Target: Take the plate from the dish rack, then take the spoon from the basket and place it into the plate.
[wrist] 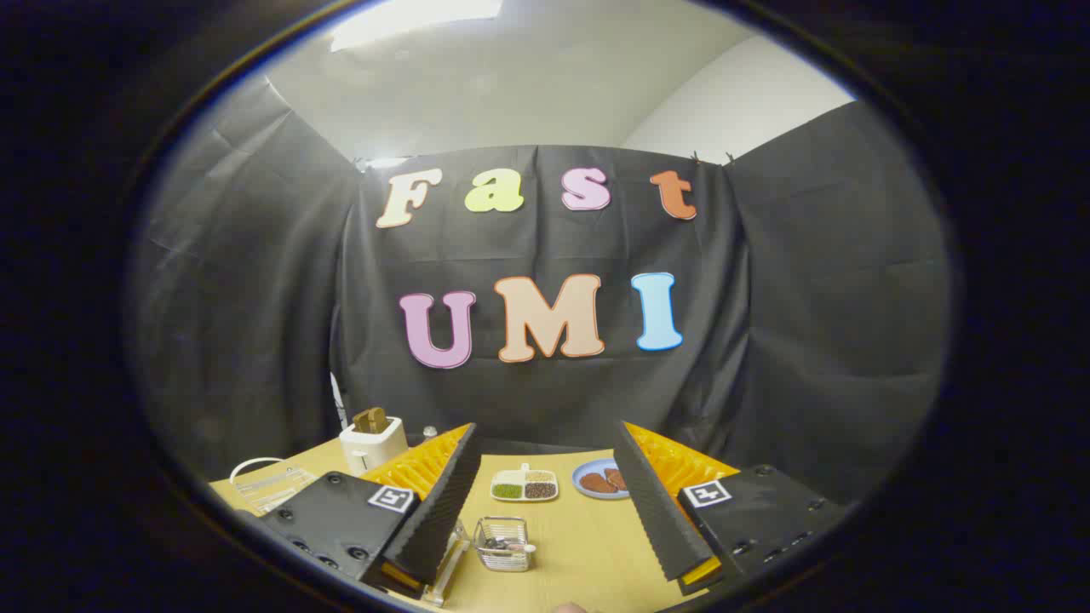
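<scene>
Nothing of the task appears done yet. The gripper (545, 502) hovers above the table (588, 553) with its fingers spread wide and nothing between them. The wire basket (502, 543) stands on the near part of the table, just ahead of the fingers and closer to the left one; something dark with a pale end, probably the spoon, lies inside, though it is too small to tell for sure. A white wire frame (264, 484), likely the dish rack, sits at the table's left edge, partly cut off behind the left finger, and whether a plate stands in it cannot be made out. Beyond the basket, towards the far edge, lie a divided dish (524, 486) of grains and a blue plate (596, 478) holding brown pieces. A toaster (372, 443) stands at the far left corner.
</scene>
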### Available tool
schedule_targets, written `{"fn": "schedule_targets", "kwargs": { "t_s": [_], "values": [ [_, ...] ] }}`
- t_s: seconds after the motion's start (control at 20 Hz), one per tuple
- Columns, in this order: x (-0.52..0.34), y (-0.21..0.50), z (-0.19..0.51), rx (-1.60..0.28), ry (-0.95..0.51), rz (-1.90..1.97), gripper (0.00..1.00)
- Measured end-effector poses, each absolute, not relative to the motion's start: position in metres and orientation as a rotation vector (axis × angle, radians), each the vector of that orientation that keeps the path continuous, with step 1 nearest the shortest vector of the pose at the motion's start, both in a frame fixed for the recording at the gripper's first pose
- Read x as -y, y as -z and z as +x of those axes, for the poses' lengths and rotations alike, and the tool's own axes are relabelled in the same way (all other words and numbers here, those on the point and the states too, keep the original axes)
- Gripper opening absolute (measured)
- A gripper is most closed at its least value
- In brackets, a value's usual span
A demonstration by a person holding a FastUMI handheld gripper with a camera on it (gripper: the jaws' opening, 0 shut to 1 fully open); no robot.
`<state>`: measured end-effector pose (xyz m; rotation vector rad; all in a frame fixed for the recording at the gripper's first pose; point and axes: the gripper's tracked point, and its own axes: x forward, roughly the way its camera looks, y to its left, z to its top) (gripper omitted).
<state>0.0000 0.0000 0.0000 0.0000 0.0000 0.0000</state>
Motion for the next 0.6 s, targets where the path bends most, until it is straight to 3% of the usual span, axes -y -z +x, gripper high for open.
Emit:
{"fn": "schedule_targets", "kwargs": {
  "t_s": [0.6],
  "values": [
    [0.0007, -0.0027, -0.0029, 0.002, 0.01, -0.011, 0.97]
  ]
}}
